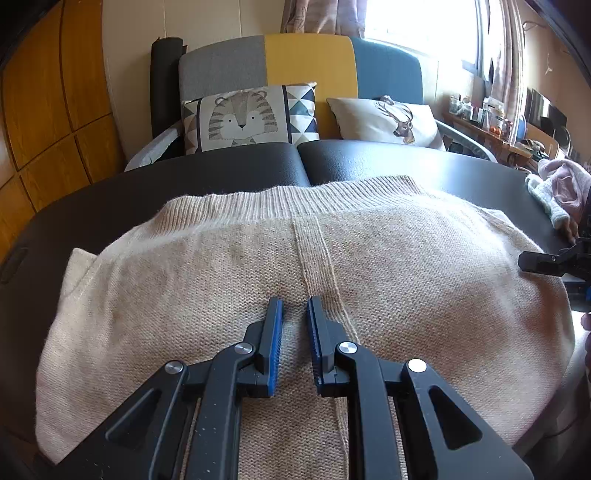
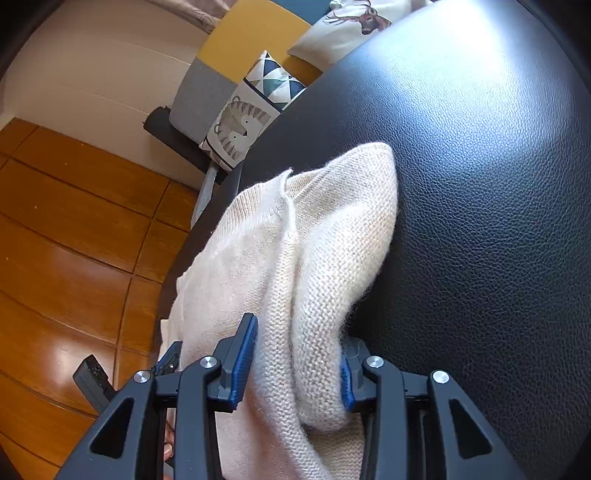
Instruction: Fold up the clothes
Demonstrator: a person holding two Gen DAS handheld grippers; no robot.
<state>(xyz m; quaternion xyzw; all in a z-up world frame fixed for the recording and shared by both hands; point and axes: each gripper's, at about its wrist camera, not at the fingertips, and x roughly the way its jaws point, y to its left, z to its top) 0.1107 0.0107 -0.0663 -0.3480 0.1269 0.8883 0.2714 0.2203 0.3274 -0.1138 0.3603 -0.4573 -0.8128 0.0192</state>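
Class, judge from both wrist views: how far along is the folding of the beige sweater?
Done: the beige knitted sweater lies spread on the black leather table. In hand: the right gripper pinches a bunched edge; the left gripper hovers slightly open, empty. Left: no neat fold is visible yet.

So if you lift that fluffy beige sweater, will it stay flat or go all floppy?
Probably floppy: the sweater already bunches and bulges where the right gripper squeezes it. Likely light, being loose fuzzy knit. It shouldn't slip much; the fuzz looks grippy.

Domestic living room: tri-colour sofa point(image 1: 306, 62) with tiger cushion point(image 1: 249, 118) and deer cushion point(image 1: 388, 120), curtained window point(image 1: 417, 29), wooden floor point(image 2: 74, 240), cluttered side shelf point(image 1: 491, 125).
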